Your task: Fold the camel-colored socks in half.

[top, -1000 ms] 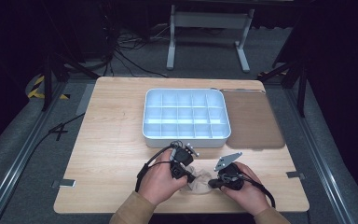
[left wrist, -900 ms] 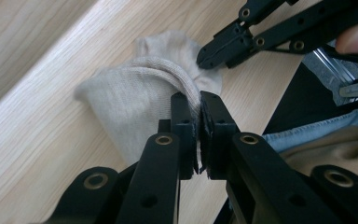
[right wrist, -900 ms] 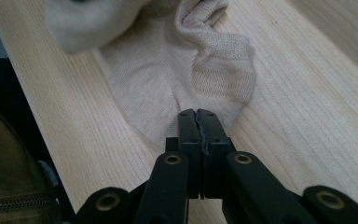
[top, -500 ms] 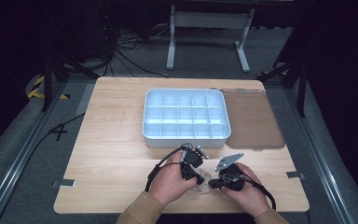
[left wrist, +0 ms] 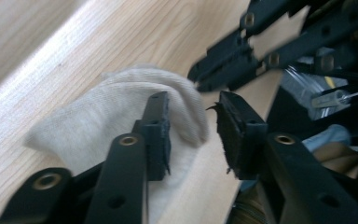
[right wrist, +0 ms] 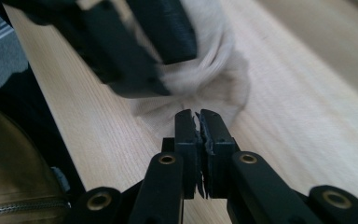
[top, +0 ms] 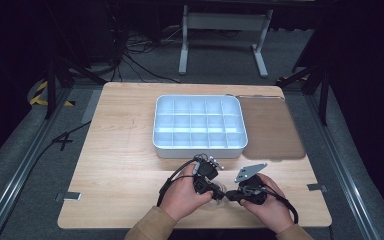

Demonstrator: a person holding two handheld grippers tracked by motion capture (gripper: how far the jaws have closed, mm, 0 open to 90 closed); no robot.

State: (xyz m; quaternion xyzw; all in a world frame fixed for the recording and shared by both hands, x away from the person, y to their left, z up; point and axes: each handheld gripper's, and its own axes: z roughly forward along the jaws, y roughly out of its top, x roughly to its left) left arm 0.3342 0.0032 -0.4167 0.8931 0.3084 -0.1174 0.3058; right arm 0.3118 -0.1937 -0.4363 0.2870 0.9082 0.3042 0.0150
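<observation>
A small off-white cloth [left wrist: 98,121] lies crumpled on the wooden table [top: 125,165] near its front edge. My left gripper [left wrist: 191,105] stands over it with jaws that have just been opening. One pad rests on the cloth's hump, and only the fold's edge and bare wood lie in the gap. In the high view the left gripper [top: 216,192] and right gripper [top: 231,196] meet tip to tip over the cloth [top: 222,196]. My right gripper [right wrist: 197,114] has just begun to part, with only a thin slit between its pads. The cloth [right wrist: 214,79] starts just past its tips.
A white tray [top: 198,148] with several compartments stands at mid-table, beyond both hands. A brown mat [top: 270,130] lies to its right. Bare wood stretches to the left of the hands. The table's front edge runs close under the wrists.
My left hand has slid right, up against the right gripper, and now covers most of the cloth. The right hand has stayed in place.
</observation>
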